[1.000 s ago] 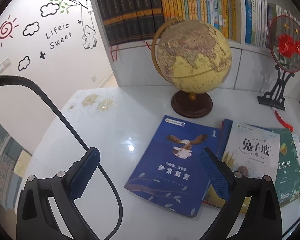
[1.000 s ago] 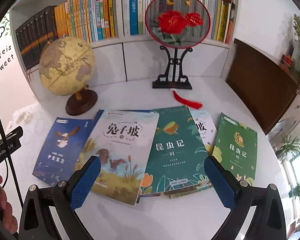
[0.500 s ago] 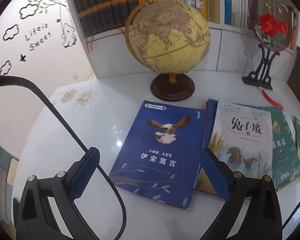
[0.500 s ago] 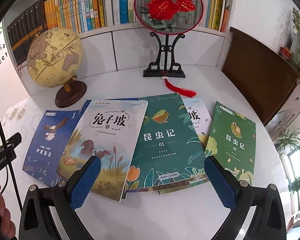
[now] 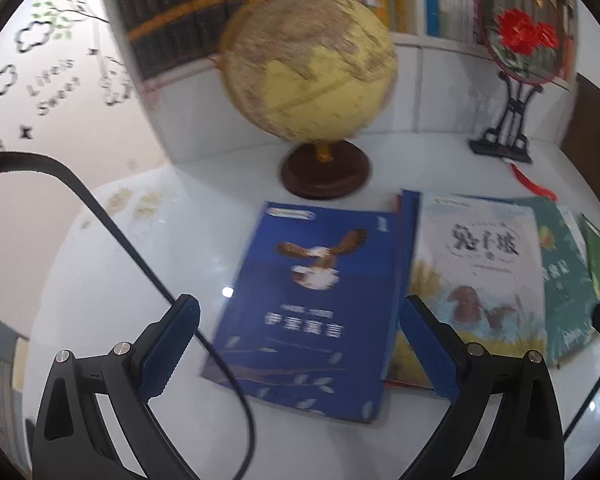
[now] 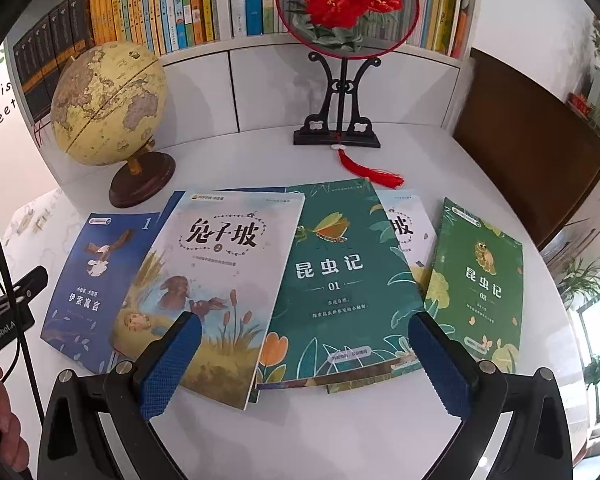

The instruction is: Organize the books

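The left claw (image 5: 300,344) has swung in closer over the blue book (image 5: 312,280) at the counter's (image 5: 100,264) left, jaws spread, empty; right claw (image 6: 300,364) hangs wide open too — pickup looks imminent.

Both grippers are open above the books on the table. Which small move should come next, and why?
Probably lower the left gripper onto the near edge of the blue book. It is open, holds nothing, and that book lies between its fingers, outermost in the spread, its right side over another blue book. The right gripper is also open, above the overlapped rabbit book.
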